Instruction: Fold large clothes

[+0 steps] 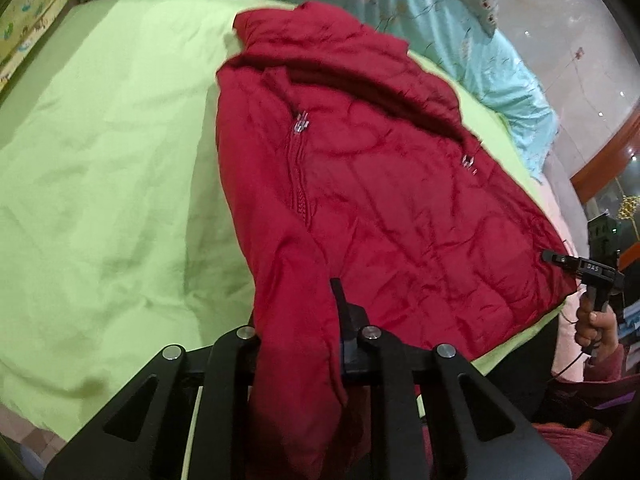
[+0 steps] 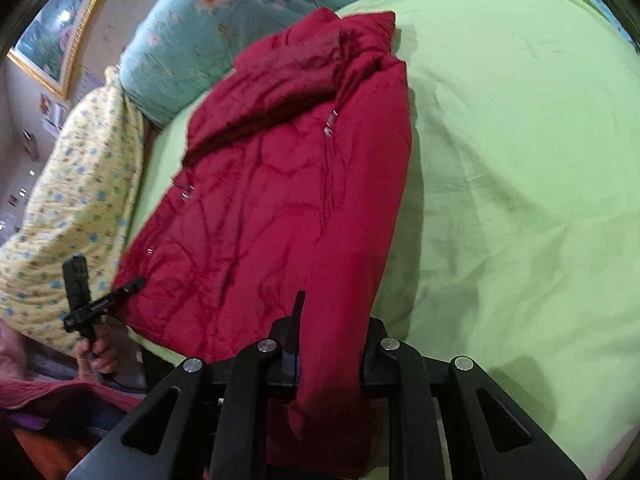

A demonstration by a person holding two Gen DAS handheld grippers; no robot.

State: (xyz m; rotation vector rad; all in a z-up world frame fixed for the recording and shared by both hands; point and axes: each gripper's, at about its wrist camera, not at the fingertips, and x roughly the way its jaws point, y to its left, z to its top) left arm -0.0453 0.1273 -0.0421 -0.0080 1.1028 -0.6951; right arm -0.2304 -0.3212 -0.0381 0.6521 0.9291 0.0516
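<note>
Dark-red quilted padded jacket (image 1: 380, 200) (image 2: 260, 200) lies front-up on lime-green bed sheet (image 1: 100, 180) (image 2: 520, 160), collar end far from the cameras, hem end near. Its centre zip (image 1: 298, 168) is closed w/ a silver pull at the top.

Left gripper (image 1: 300, 320): jaws held partway apart by a thick bunch of jacket fabric that fills the gap btwn them. One black finger (image 1: 338, 308) shows beside the fold; the other is hidden under the cloth. In the right wrist view the left gripper (image 2: 120, 290) sits at the jacket's near-left hem corner, fingertip touching the edge, w/ a hand (image 2: 98, 350) on its grip.

Right gripper (image 2: 334, 328): same, jaws partway apart, clamped on a bunched fold at the jacket's right edge, w/ only the inner finger (image 2: 296, 320) visible. Seen from the left wrist, it (image 1: 560, 260) meets the hem corner at the sheet's edge.

Turquoise floral quilt (image 1: 460, 40) (image 2: 240, 20) lies behind the collar. Yellow flower-print blanket (image 2: 80, 200) is left of the jacket, not touching it.
</note>
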